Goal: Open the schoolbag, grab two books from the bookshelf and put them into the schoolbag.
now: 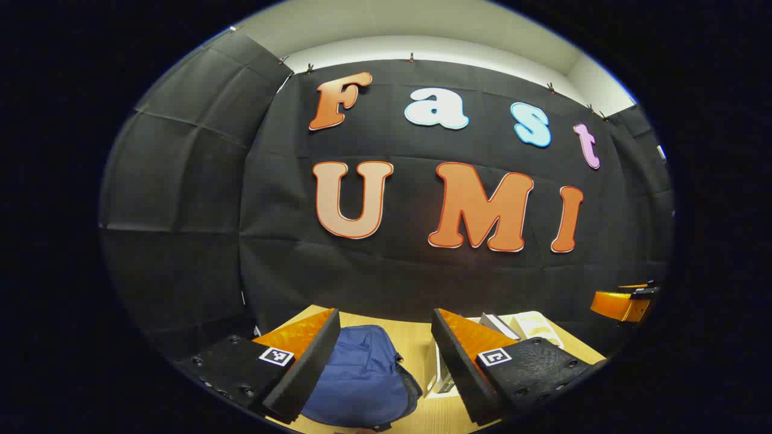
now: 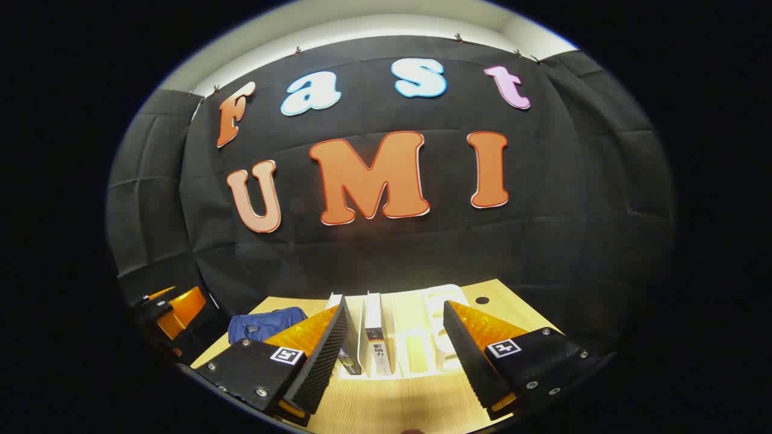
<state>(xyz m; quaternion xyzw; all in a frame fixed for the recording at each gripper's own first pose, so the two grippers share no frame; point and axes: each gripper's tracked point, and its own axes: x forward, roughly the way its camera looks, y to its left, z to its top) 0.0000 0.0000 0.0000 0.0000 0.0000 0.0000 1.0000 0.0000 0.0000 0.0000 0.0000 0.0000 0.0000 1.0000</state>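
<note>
The left tool hung above the worktop with its fingers spread wide and nothing between them; below the gap lay the blue schoolbag, slumped flat and, as far as could be judged, not yet opened, though its zip was too small to make out. The right tool was likewise wide apart and empty, aimed at the white bookshelf, where two books stood upright in neighbouring slots, spines toward the camera; the bag sat to the left of the rack, near it but apart.

The risks from here were several, I judged; the bag was soft and unsupported, so a pull on the zip could drag the whole thing across the worktop rather than open it, unless the other tool pinned it; the books stood close together, so a finger pushed between them might tip one over or catch both at once; the light rack itself could shift or tilt if a book were drawn out at an angle; and a limp bag mouth might fold shut under a book.
</note>
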